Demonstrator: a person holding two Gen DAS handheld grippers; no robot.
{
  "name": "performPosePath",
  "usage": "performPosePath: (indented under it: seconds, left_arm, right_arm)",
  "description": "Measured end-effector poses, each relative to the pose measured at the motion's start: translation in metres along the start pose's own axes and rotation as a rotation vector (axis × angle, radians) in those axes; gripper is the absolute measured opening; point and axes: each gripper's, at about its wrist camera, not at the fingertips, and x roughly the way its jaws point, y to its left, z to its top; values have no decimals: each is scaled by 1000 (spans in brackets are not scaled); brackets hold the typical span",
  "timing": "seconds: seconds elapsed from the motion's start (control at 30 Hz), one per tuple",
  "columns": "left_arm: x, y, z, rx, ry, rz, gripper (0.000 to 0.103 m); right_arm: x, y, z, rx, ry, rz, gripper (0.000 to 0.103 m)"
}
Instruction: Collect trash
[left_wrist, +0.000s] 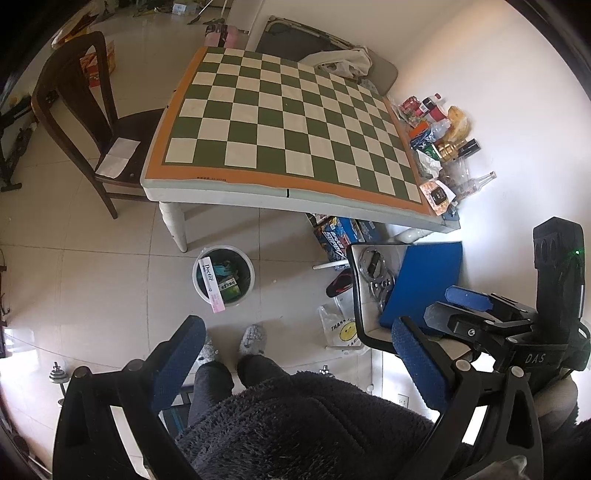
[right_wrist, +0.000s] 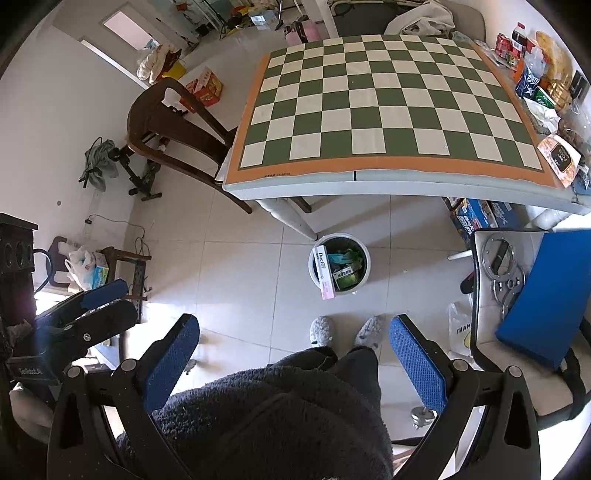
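Both grippers hang over the person's lap, well short of any trash. The left gripper (left_wrist: 299, 362) has its jaws spread wide, nothing between the blue pads but dark fleece clothing and two grey slippers (left_wrist: 253, 339). The right gripper (right_wrist: 295, 354) is likewise spread and empty; in the left wrist view it also shows at about 3 o'clock, and there its own pads stand apart too.

The waste bin (left_wrist: 224, 276) stands on the tiled floor just beyond the slippers, at roughly 12 o'clock from the right jaws and 11 o'clock from the left jaws, near the leg of the chequered table (left_wrist: 284, 122). It already holds a long white box marked "Doctor" (right_wrist: 324, 271) leaning out over the rim, plus green packaging.

The trash pile (left_wrist: 439, 147) (bottles, cartons, wrappers, a crumpled tissue) lies along the table's right edge, at about 1 o'clock from both pairs of jaws and well apart from them. A wooden chair (right_wrist: 173, 125) stands at the table's left side, near 10 o'clock.
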Motion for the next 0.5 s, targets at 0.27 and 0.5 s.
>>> performPosePath:
  seconds: [0.27,0.5]
  left_arm:
    - [1,0,-2,-3,6,3,103]
    - [1,1,-2,-3,6,1,103]
  right_arm:
    - [4,-1,-9,7,19,6,103]
    - [4,-1,-13,8,19,10,103]
